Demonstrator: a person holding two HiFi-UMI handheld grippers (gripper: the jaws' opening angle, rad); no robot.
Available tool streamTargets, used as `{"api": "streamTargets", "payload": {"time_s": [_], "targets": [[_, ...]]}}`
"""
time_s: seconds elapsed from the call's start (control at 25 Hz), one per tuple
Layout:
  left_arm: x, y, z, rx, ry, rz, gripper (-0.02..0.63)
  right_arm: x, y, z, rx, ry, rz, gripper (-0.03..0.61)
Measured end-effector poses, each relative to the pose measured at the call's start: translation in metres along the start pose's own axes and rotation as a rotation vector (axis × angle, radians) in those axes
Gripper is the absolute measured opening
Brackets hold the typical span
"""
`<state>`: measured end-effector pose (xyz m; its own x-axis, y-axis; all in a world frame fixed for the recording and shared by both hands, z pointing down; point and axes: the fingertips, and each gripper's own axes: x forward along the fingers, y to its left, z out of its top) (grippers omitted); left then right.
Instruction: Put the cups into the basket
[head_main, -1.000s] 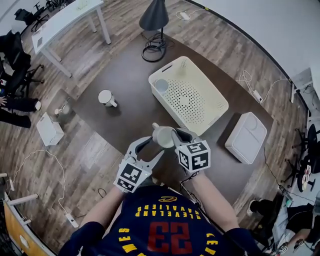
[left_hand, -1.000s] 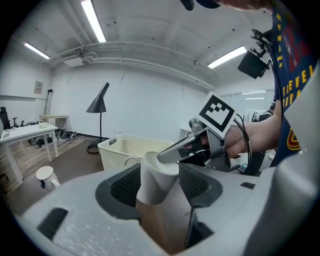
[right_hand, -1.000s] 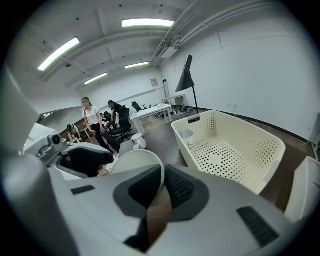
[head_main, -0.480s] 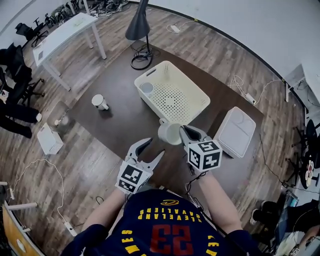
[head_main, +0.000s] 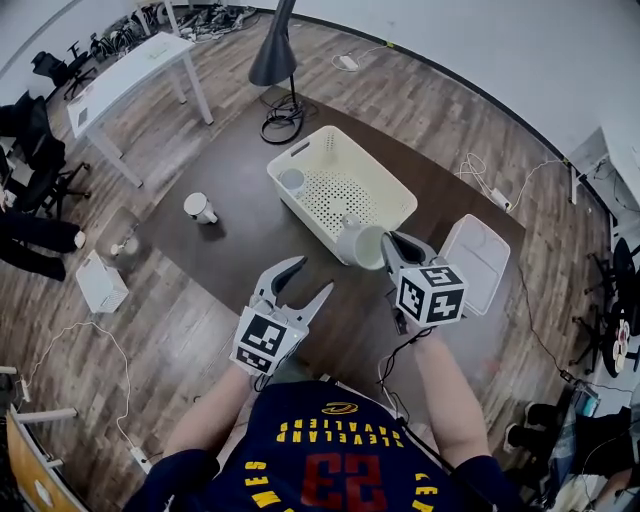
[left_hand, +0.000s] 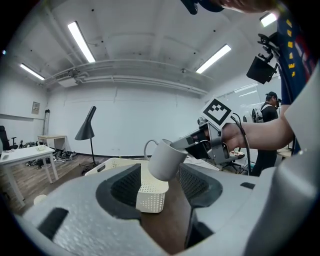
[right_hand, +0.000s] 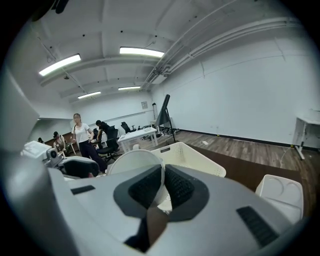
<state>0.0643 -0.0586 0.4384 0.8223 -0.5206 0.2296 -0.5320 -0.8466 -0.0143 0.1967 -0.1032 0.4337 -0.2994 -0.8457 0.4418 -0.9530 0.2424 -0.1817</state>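
While one cup (head_main: 200, 208) stands alone on the dark table (head_main: 230, 250) at the person's eleven o'clock, well apart from everything else, the left gripper (head_main: 300, 282) hovers close in, just left of twelve, its jaws spread wide with nothing between them. It is probably kept free for that cup. Farther out at twelve o'clock sits the white basket (head_main: 300, 152), turned slantwise, with a second cup (head_main: 292, 180) upright in its far-left corner. At one o'clock a third cup (head_main: 360, 243) hangs tipped on its side over the basket's near edge. The right gripper (head_main: 388, 248) pinches its wall, one pad inside the mouth and one outside, which leaves the body free to go down. Most of the perforated floor is bare, so there looks to be ample room to set it, and only the near rim needs clearing. A white lid (head_main: 478, 262) lies near the basket at two o'clock, out of the way.
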Motion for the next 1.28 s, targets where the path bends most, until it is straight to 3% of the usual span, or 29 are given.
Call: {"api": "streamTargets", "payload": {"time_s": [0.52, 1.28], "targets": [[0.018, 0.089, 0.009, -0.018, -0.004, -0.013, 0.233, 0.069, -0.033, 0.037, 0.029, 0.012, -0.103, 0.034], [0.058, 0.177, -0.021, -0.100, 0.025, -0.110, 0.233, 0.179, -0.068, 0.029, 0.068, 0.165, -0.233, 0.032]]}}
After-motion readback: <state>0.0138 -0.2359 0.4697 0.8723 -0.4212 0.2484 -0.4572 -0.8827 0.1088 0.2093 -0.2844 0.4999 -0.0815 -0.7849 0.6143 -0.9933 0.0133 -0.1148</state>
